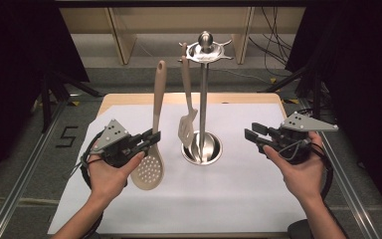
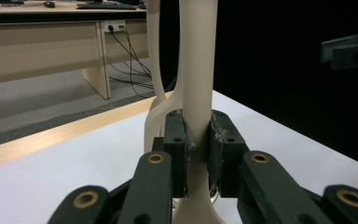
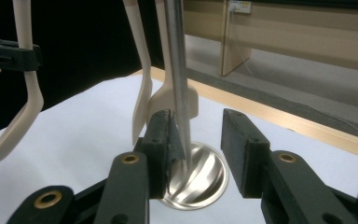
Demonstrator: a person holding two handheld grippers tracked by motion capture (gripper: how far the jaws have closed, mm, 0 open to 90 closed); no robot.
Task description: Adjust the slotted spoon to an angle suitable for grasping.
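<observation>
High view: the left gripper point(image 1: 151, 139) holds a beige skimmer spoon point(image 1: 152, 144) upright, its fingers clenched on the lower handle just above the perforated bowl, over the left half of the desk point(image 1: 238, 199), which is covered by a white sheet. The handle's top end rises toward the hooked crown of the steel utensil stand point(image 1: 203, 99), which stands near the middle of the desk, a little toward the far edge. One beige slotted turner point(image 1: 186, 112) already hangs from that crown, its blade down beside the stand's round base.

In the left gripper view, the two black fingers point(image 2: 221, 140) press the skimmer's handle from both sides, with no gap showing. In the right gripper view, the right gripper point(image 3: 198, 140) has its fingers released and wide apart, aimed at the stand's pole and base and holding nothing; in the high view it hovers above the right side of the desk, apart from the stand.

By my reading, the work is partly done: one utensil is hung, the skimmer is lifted but not yet on a hook, and it sits just left of the stand. What is left is to raise it, bring the handle's hole onto a free hook, and let go.

Readable writing is scant: a dark "5" is marked on the floor off the desk's left edge. No brand shows on the utensils or stand.
</observation>
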